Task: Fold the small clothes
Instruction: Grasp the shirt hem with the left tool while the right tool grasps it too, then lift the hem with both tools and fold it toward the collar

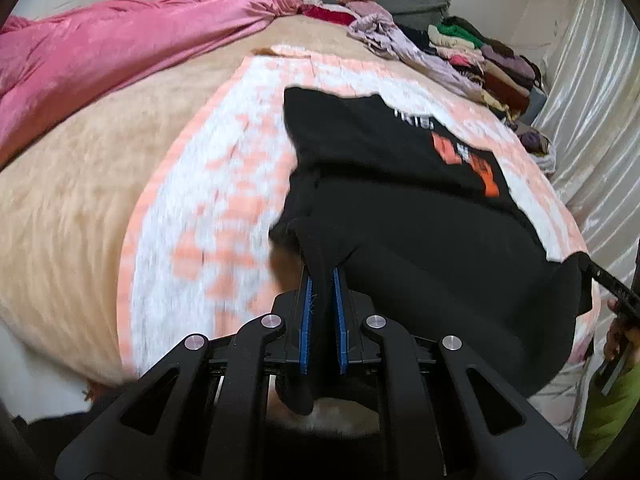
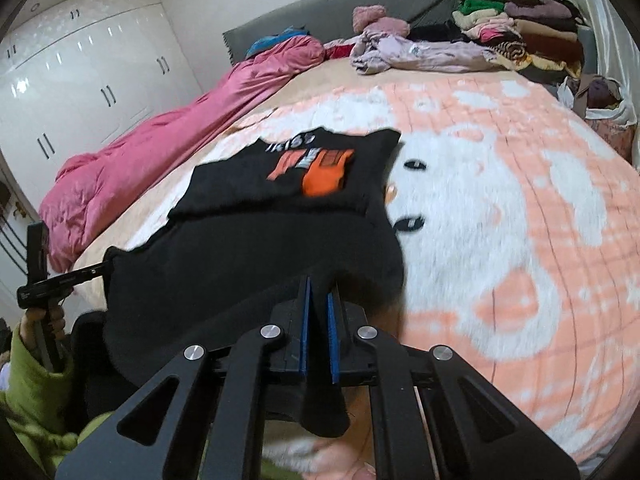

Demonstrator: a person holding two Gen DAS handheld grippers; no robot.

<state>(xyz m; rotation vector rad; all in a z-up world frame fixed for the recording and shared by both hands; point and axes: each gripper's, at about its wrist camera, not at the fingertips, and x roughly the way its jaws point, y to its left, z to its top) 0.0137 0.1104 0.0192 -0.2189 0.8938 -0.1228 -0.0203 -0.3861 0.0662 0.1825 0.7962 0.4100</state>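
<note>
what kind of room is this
Most likely a home bedroom. A wide bed with a grey headboard fills the view, white wardrobes line the wall, and a clothes pile sits by the headboard.

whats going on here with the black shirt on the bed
A person is folding a black shirt on a peach and white blanket. The left claw and the right claw are each shut on a near corner of the shirt, holding that edge up off the blanket. The far part, with the orange print, lies flat.
</note>
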